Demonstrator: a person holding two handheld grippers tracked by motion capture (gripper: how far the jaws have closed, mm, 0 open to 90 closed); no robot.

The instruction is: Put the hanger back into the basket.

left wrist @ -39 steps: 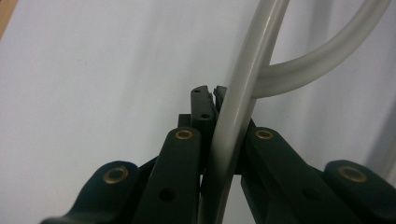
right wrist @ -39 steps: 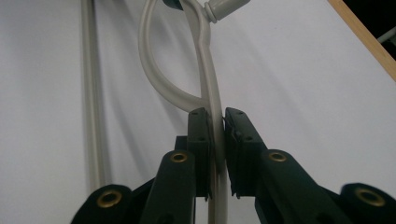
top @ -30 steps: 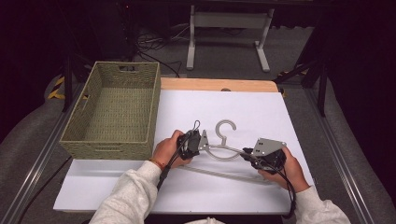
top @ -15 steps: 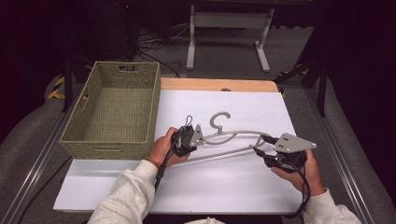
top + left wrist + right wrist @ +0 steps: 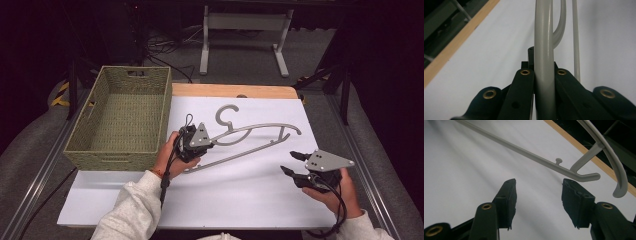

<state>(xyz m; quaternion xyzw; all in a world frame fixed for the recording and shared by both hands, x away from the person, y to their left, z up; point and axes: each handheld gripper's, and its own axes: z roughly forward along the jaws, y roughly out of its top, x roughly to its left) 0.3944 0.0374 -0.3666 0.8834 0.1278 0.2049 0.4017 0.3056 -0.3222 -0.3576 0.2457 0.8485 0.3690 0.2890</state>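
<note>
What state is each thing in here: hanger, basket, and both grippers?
Hanger: gripped at one end, its other end free.
Basket: upright, empty, beside the white mat.
Left gripper: shut on the hanger's bar.
Right gripper: open, holding nothing, apart from the hanger.

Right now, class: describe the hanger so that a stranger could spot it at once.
Start at the white table, to the right of the woven basket. The grey hanger lies there, one end clamped in the left tool; its curled hook marks it out.
</note>
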